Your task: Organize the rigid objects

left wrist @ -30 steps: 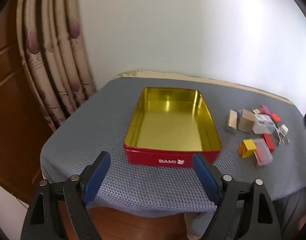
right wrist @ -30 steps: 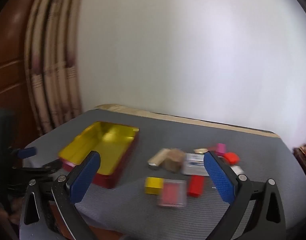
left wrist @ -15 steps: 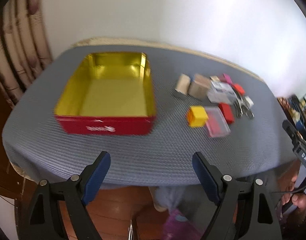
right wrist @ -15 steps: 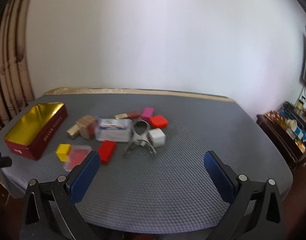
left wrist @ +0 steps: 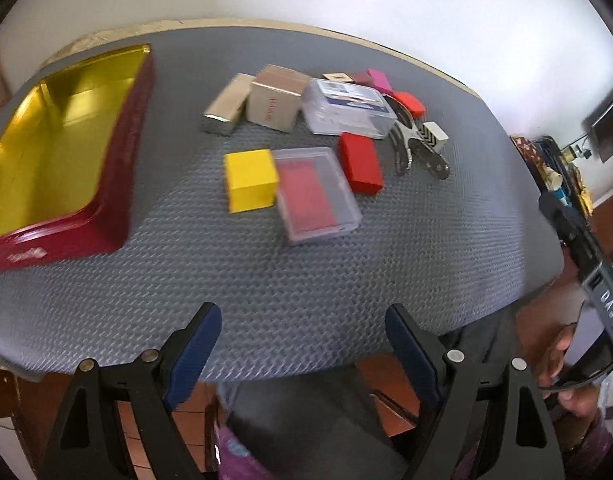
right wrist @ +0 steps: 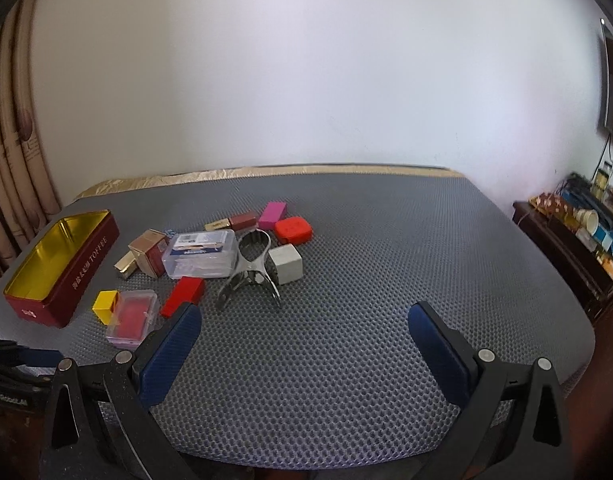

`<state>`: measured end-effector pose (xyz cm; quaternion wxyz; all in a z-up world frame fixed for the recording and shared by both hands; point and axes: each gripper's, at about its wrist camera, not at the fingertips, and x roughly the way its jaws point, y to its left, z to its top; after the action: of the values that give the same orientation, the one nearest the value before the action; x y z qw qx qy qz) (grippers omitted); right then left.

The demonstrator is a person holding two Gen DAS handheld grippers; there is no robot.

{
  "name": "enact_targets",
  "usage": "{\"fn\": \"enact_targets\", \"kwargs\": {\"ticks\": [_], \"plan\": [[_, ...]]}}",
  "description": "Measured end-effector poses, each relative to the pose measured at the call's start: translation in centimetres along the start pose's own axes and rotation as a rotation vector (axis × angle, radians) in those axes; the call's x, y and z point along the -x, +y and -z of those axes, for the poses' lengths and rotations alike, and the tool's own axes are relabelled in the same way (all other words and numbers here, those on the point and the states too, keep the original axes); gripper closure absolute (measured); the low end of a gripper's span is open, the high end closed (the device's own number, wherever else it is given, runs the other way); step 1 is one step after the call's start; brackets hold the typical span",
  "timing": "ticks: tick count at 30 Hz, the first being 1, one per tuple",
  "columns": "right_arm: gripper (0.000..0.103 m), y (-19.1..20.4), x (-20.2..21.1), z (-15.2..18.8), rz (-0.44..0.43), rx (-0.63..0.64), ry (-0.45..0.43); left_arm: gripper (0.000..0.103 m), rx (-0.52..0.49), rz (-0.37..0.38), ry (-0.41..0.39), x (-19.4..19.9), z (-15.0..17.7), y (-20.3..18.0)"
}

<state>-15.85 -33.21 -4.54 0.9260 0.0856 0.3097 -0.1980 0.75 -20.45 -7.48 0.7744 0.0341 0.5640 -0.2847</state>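
An open red tin (left wrist: pixel 122 128) (right wrist: pixel 88 268) with a gold inside lies empty at the table's left. Right of it lies a cluster of small objects: a yellow block (left wrist: pixel 249 179) (right wrist: pixel 104 302), a clear case with a red insert (left wrist: pixel 316 194) (right wrist: pixel 132 316), a red box (left wrist: pixel 360 162) (right wrist: pixel 184 295), a brown box (left wrist: pixel 276 98) (right wrist: pixel 148 252), a gold bar (left wrist: pixel 228 105), a large clear case (left wrist: pixel 348 109) (right wrist: pixel 202 253), a metal tool (left wrist: pixel 410 148) (right wrist: pixel 250 272) and a grey cube (right wrist: pixel 286 264). My left gripper (left wrist: pixel 304 338) hangs open over the near edge. My right gripper (right wrist: pixel 304 334) is open above bare mat.
The table carries a grey textured mat (right wrist: pixel 366 280). A pink box (right wrist: pixel 272 215), an orange-red case (right wrist: pixel 293 229) and a dark red box (right wrist: pixel 242 221) lie behind the cluster. A curtain (right wrist: pixel 10 152) hangs at the left; a cluttered sideboard (right wrist: pixel 578 240) stands at the right. A person's hand (left wrist: pixel 566 368) holds the right gripper.
Both views have swung right: the tin slid to the left of each frame and the object cluster came to the middle of the left wrist view. Both grippers stayed open.
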Motion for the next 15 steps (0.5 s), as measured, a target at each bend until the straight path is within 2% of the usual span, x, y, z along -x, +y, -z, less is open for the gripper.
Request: {"fn": "enact_targets", "kwargs": {"ticks": [4, 11, 15], "plan": [[0.0, -1.1, -1.1, 0.0, -0.008, -0.043, 0.041, 0.017, 0.044, 0.03, 0.042, -1.4, -2.0, 0.2], [0.0, -1.7, -1.7, 0.2, -0.017, -0.056, 0.059, 0.017, 0.088, 0.058, 0.086, -3.1, -4.2, 0.0], [0.0, -1.6, -2.3, 0.3, -0.024, -0.052, 0.083, 0.017, 0.093, 0.033, 0.094, -4.2, -5.0, -0.3]]}}
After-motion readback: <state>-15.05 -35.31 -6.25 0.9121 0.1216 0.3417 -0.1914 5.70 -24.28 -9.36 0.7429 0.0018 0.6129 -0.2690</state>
